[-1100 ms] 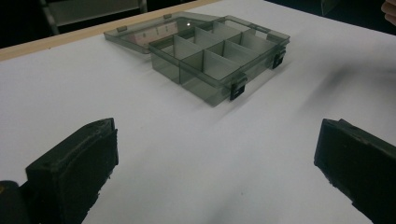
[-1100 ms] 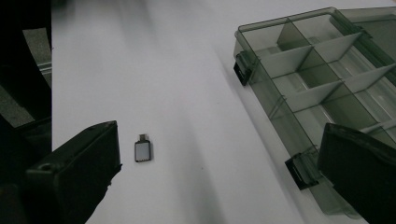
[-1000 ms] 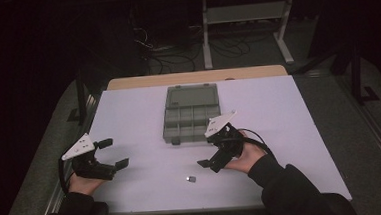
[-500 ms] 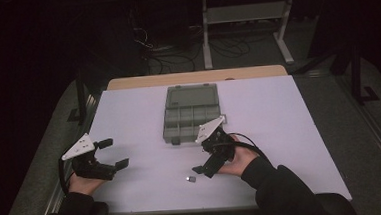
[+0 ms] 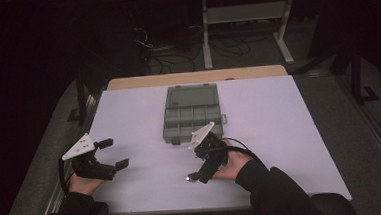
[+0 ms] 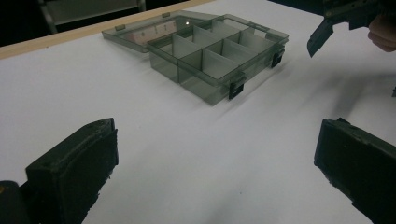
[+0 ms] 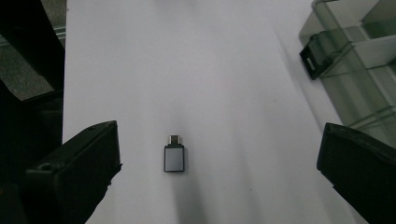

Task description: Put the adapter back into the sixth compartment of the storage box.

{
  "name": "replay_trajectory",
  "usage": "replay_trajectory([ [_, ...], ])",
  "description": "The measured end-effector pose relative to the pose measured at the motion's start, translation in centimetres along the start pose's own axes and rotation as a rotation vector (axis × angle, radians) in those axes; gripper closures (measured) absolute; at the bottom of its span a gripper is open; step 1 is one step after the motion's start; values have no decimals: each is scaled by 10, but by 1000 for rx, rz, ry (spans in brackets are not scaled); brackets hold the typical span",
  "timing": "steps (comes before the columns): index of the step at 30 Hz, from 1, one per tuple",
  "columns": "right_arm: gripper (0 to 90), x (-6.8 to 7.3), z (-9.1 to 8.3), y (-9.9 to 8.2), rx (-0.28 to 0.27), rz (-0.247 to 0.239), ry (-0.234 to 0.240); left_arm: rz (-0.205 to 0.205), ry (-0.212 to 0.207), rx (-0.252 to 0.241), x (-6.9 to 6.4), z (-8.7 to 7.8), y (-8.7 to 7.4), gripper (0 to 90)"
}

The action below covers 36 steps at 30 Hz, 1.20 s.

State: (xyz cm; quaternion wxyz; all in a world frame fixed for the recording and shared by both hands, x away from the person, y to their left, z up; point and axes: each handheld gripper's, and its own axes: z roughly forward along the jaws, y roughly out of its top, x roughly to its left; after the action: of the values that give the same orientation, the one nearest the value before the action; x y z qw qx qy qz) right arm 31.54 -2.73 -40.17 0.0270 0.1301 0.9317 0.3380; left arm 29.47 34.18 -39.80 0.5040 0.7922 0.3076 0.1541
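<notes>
Since a second ago, the right gripper [image 5: 198, 176] has swung down over the small adapter [image 7: 174, 156], jaws spread and empty. It lies flat on the white table [image 5: 280, 132], centred between them, long axis pointing along them. Left gripper [image 5: 112, 152] idles open, well apart.

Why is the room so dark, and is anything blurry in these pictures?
High view: light falls on the white table alone, the surroundings near black. Right gripper view: the small grey adapter is sharp, casting a soft shadow. Left gripper view: the compartment box is clear, the near jaws soft.
</notes>
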Motion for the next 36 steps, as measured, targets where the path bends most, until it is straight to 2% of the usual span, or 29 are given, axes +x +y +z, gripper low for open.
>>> replay_trajectory([
  [11,0,8,18,0,44,-35,28,0,-1,-1,0,0,0,0],
  [27,6,14,32,-4,96,-71,33,1,-1,0,0,0,0,0],
  [28,53,15,33,-4,106,-71,45,1,-1,0,0,0,0,0],
  [31,70,15,33,-4,106,-74,52,2,-1,1,0,0,0,0],
  [32,124,16,33,-5,112,-68,70,1,-1,1,0,0,0,0],
  [33,124,16,33,-5,112,-68,70,1,-1,1,0,0,0,0],
  [35,249,16,33,-7,113,-61,89,0,-3,1,0,0,0,0],
  [36,264,16,33,-7,114,-59,90,0,-3,0,0,0,0,0],
])
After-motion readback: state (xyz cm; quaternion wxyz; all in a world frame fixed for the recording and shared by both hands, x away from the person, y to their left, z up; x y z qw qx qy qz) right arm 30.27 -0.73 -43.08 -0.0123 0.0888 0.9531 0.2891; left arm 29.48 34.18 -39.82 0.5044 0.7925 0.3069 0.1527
